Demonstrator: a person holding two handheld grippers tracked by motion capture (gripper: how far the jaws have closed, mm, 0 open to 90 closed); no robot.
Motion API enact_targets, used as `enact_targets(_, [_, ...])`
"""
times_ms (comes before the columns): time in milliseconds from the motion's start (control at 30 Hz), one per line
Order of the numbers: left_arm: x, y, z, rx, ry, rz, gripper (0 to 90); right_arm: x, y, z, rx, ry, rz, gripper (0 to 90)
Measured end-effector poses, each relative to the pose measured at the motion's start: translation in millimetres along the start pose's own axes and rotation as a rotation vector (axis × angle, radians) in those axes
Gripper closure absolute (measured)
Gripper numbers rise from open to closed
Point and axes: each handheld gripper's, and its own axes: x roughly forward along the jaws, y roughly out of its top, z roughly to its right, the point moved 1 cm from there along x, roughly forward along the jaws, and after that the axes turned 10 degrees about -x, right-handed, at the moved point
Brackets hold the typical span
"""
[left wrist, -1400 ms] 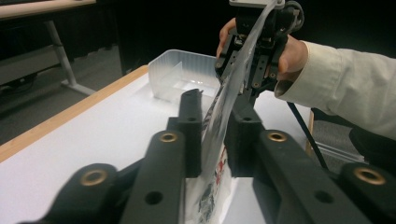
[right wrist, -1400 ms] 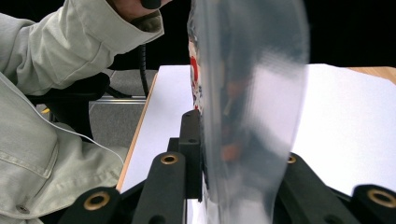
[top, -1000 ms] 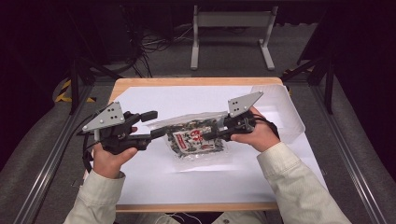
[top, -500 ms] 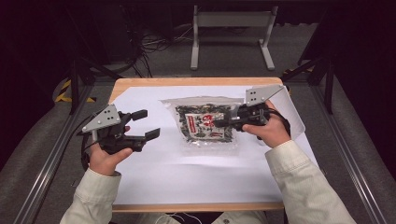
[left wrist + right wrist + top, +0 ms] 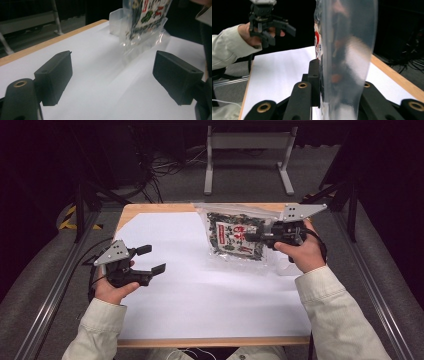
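The right gripper [image 5: 252,236] was pinched on the edge of the bag [image 5: 234,239], a clear pouch with a dark, printed packet inside, and held it over the far right part of the table [image 5: 165,210]. In the left gripper view the bag [image 5: 142,22] hung with its lower edge down near the white sheet [image 5: 95,75], close to a clear tub [image 5: 116,21] behind it. The left gripper [image 5: 150,259] was well apart from the bag, near the left edge of the sheet, with its jaws spread and nothing between them.

The main risk, as I judged it, was the hold itself. In the right gripper view the jaws were clamped on the film [image 5: 347,50] alone, at one side, so the weight of the packet hung off the grip (slick plastic gives little to bite on). A quick swing or a tilt could have let the film creep out and the bag drop.

A second risk was the loose lower edge: if the bag were carried low, it could have dragged on the sheet and rucked it, or knocked the tub.

A third was the handover. If the left gripper came in to take a side, a poorly aimed close could have caught only a fold of film, or pulled against the right and stretched the seam.
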Motion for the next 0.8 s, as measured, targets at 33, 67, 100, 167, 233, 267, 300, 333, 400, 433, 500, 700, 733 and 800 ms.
enact_targets(33, [0.6, -2.1, -1.2, -0.003, 0.005, -0.001, 16.9, -1.5, 0.0, 1.0, 0.002, -0.008, 0.003, 74.7])
enact_targets(67, [1.3, -4.1, -2.9, 0.0, 0.01, -0.001, 16.7, -3.4, 0.0, 2.4, 0.002, -0.018, 0.005, 74.7])
enact_targets(100, [2.0, -6.2, -4.3, -0.001, 0.014, -0.003, 16.5, -5.3, 0.0, 3.5, 0.004, -0.028, 0.005, 74.7])
enact_targets(167, [2.9, -9.0, -6.2, -0.006, 0.021, -0.007, 16.3, -7.0, -0.1, 4.8, 0.005, -0.035, 0.005, 74.7])
enact_targets(233, [5.0, -14.0, -9.3, -0.012, 0.028, -0.012, 15.9, -11.3, -1.0, 7.9, 0.008, -0.061, 0.007, 74.7])
enact_targets(267, [6.2, -17.1, -11.3, -0.01, 0.035, -0.02, 15.8, -12.4, -1.4, 9.0, 0.008, -0.066, 0.008, 74.7])
enact_targets(300, [7.1, -19.6, -13.0, -0.005, 0.044, -0.026, 15.8, -14.5, -2.0, 10.6, 0.012, -0.079, 0.008, 74.7])
enact_targets(333, [7.8, -21.9, -14.5, -0.007, 0.054, -0.033, 15.8, -16.1, -2.5, 11.9, 0.013, -0.089, 0.007, 74.7])
enact_targets(400, [10.1, -27.7, -17.9, -0.017, 0.059, -0.041, 15.8, -20.7, -4.3, 16.1, 0.018, -0.113, 0.011, 74.7])
enact_targets(433, [10.8, -29.2, -20.4, -0.006, 0.069, -0.044, 15.8, -22.0, -4.8, 17.1, 0.022, -0.12, 0.011, 74.7])
enact_targets(500, [11.9, -31.1, -22.2, -0.006, 0.073, -0.043, 15.7, -23.7, -5.5, 18.8, 0.023, -0.128, 0.013, 74.7])
enact_targets(700, [19.7, -42.3, -30.1, -0.025, 0.081, -0.066, 14.5, -36.6, -9.3, 31.6, 0.039, -0.198, 0.021, 74.7])
enact_targets(733, [20.8, -44.0, -31.7, -0.038, 0.081, -0.08, 14.2, -38.5, -9.8, 33.7, 0.042, -0.208, 0.022, 74.7])
enact_targets(800, [22.5, -46.3, -33.8, -0.049, 0.079, -0.09, 13.5, -42.0, -10.9, 37.5, 0.05, -0.229, 0.019, 74.7])
